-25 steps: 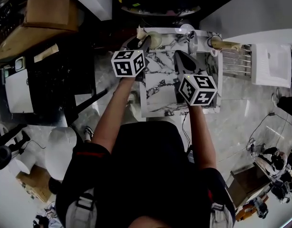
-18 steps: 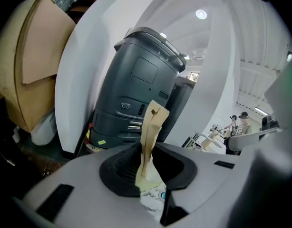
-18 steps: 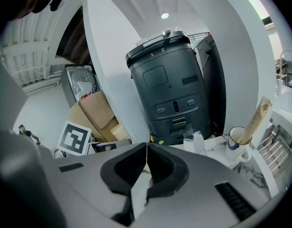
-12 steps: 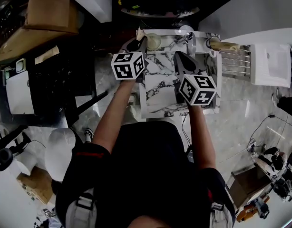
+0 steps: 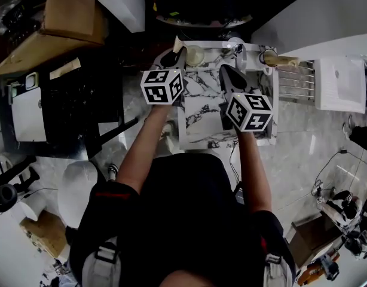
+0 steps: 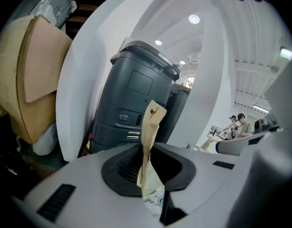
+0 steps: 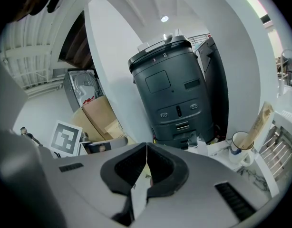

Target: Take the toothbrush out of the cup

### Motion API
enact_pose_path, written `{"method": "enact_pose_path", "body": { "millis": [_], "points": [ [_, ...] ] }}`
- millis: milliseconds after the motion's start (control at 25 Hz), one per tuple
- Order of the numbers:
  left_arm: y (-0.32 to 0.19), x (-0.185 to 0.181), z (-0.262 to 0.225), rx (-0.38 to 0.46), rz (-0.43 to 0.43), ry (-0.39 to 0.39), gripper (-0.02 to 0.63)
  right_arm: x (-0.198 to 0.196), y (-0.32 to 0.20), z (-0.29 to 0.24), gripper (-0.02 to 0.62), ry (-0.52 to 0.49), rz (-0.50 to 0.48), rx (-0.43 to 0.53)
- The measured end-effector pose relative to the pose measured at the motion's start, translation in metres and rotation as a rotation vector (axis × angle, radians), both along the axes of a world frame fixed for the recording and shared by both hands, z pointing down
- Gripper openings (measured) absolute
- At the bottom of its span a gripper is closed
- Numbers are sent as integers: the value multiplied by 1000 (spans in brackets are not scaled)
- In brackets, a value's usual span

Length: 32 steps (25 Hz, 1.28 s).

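Left gripper (image 6: pixel 147 169): the jaws have just been closing and are now narrow, black ribbed pads pinching the tan paper-wrapped toothbrush (image 6: pixel 150 127). The sleeve is flat, creased kraft paper. Its folded tip stands upright above the jaws and its lower end is hidden below them.

Judgement: grip made, extraction under way. I cannot tell whether the foot has cleared the rim.

The round cream cup (image 5: pixel 194 54), glossy, sits just right of my jaws at the far edge of the white, black-veined marble tabletop (image 5: pixel 201 115).

Right gripper (image 7: pixel 145 167): jaws together, empty, over the table.

Far right: white handled mug (image 7: pixel 240 145) with a second paper-wrapped brush (image 7: pixel 259 125) leaning in it.
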<state>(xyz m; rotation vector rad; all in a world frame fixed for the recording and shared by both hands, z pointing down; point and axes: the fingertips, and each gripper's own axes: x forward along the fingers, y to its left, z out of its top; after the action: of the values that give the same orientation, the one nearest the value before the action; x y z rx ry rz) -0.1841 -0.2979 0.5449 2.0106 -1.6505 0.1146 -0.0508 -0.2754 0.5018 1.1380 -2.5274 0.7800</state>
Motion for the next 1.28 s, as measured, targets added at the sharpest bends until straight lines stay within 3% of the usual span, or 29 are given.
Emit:
{"method": "enact_pose_path", "body": {
  "millis": [720, 1120, 1280],
  "points": [
    [29, 5, -82, 162, 13, -86, 58, -4, 4, -30, 34, -34, -48, 71],
    [57, 5, -116, 229, 36, -88, 58, -9, 9, -43, 34, -48, -55, 101],
    [74, 2, -129, 253, 49, -48, 58, -17, 15, -54, 34, -56, -50, 118]
  ]
}}
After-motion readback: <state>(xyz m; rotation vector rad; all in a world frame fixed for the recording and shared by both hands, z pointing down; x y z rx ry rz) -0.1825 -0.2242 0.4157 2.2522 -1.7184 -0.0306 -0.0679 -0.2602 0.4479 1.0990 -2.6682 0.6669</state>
